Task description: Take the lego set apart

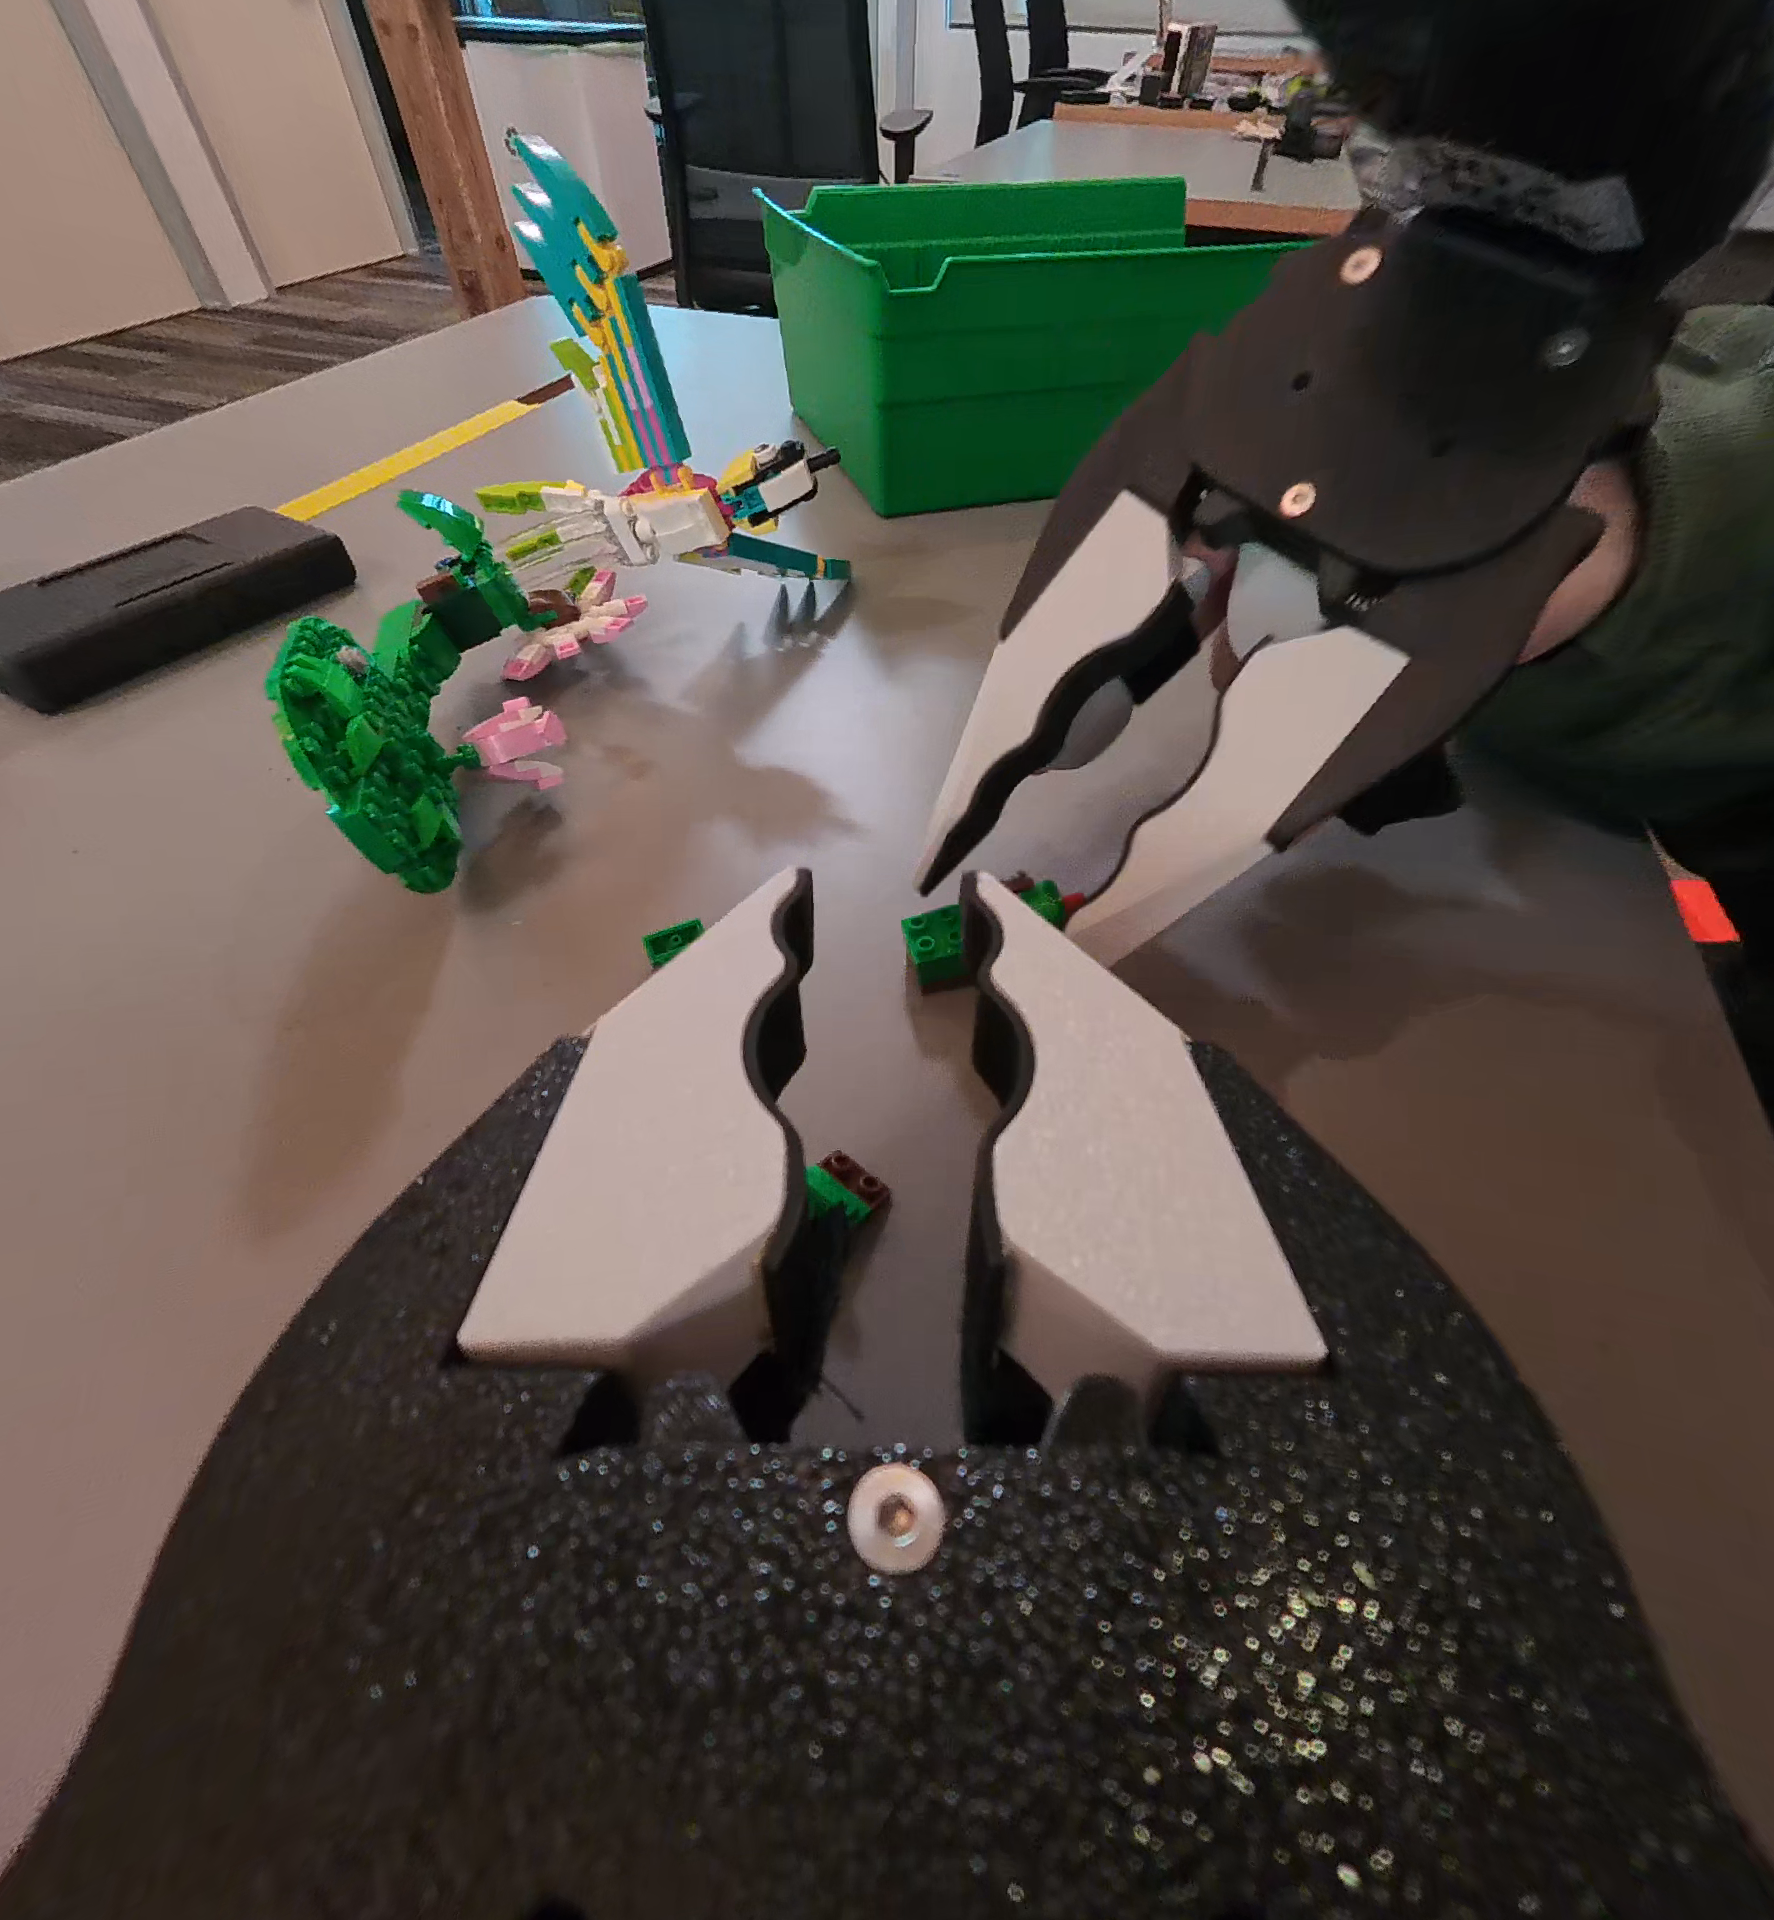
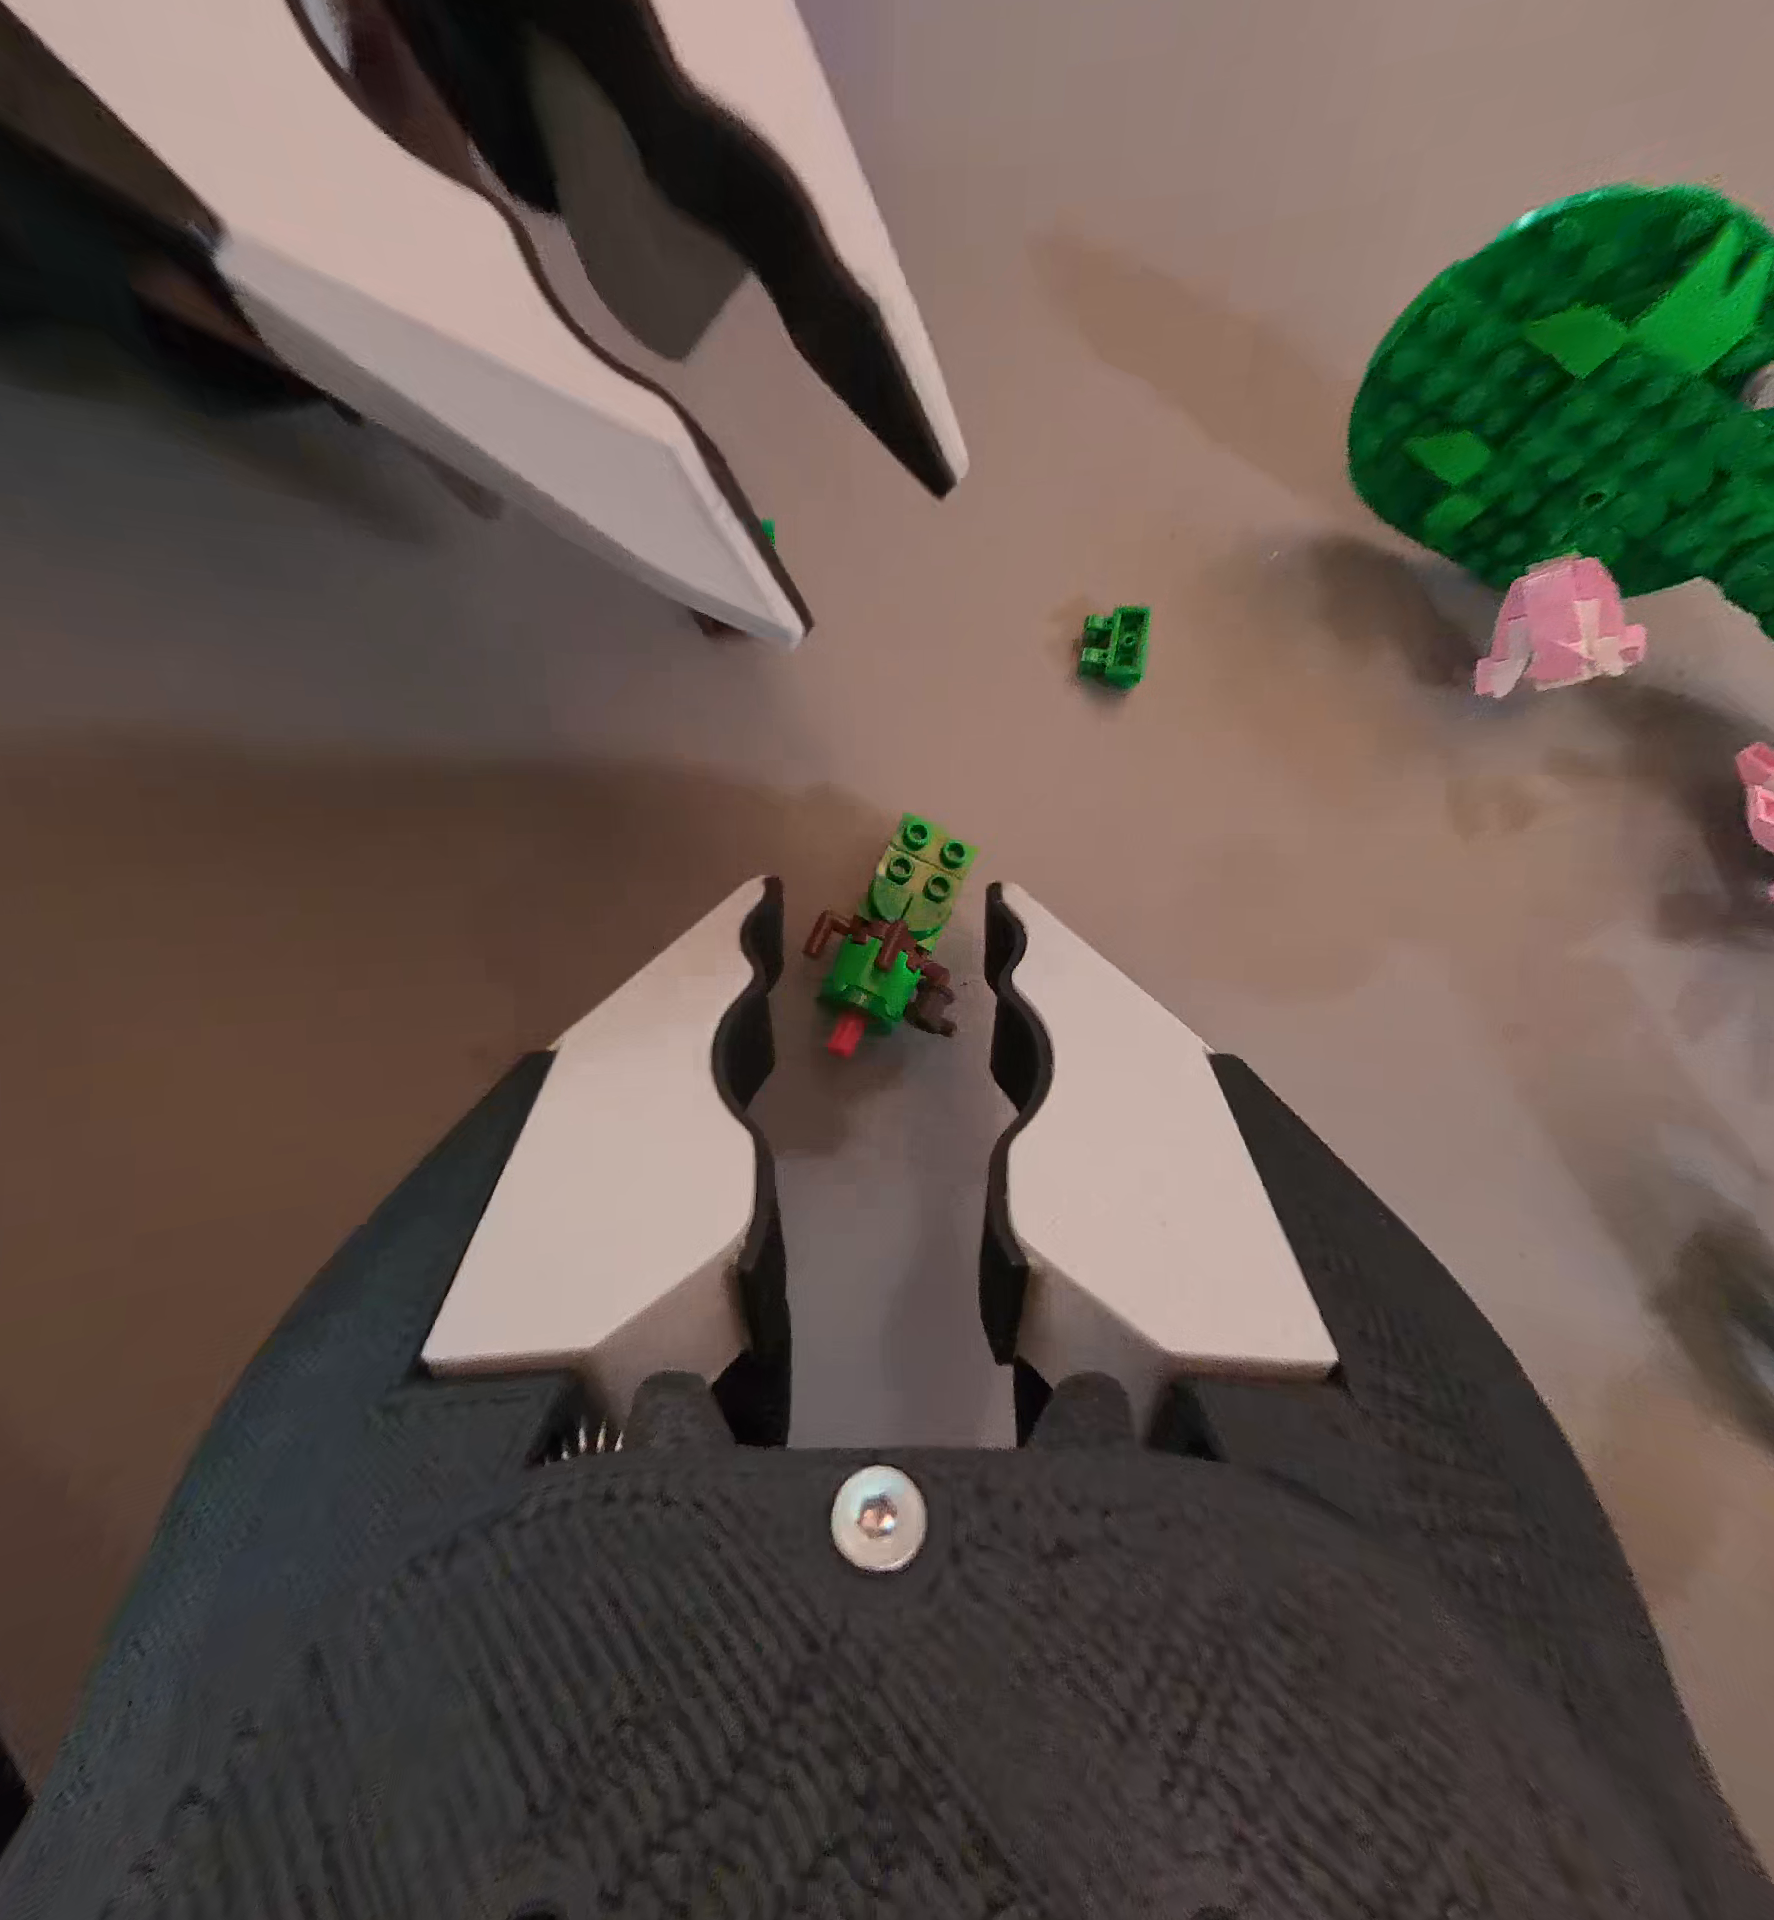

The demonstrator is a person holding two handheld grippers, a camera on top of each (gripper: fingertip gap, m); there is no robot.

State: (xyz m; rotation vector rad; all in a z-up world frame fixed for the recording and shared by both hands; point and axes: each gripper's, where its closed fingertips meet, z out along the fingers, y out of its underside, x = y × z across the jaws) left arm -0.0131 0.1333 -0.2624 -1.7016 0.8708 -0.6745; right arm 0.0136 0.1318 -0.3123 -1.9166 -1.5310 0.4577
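the left gripper [image 1: 888, 904] is held low over the grey table [image 1: 187, 987] with its fingers apart and nothing between the tips. a small green and brown brick piece [image 1: 847, 1190] is seen on the table between the fingers, further back, close against one inner pad; whether it is touched cannot be told. the right gripper [image 2: 883, 914] is also spread apart, and a small green lego stem piece [image 2: 888, 935] with brown claws and a red peg lies on the table between its fingertips, not clamped. a lone small green brick [image 2: 1114, 646] rests on the table a little beyond. the main lego set [image 1: 509, 582], a bird with teal and yellow wings on a round green base with pink flowers, is tipped on its side well apart from both grippers. a green plastic bin [image 1: 966, 343] stands behind it, and a flat black case [image 1: 135, 603] lies near the table's edge.
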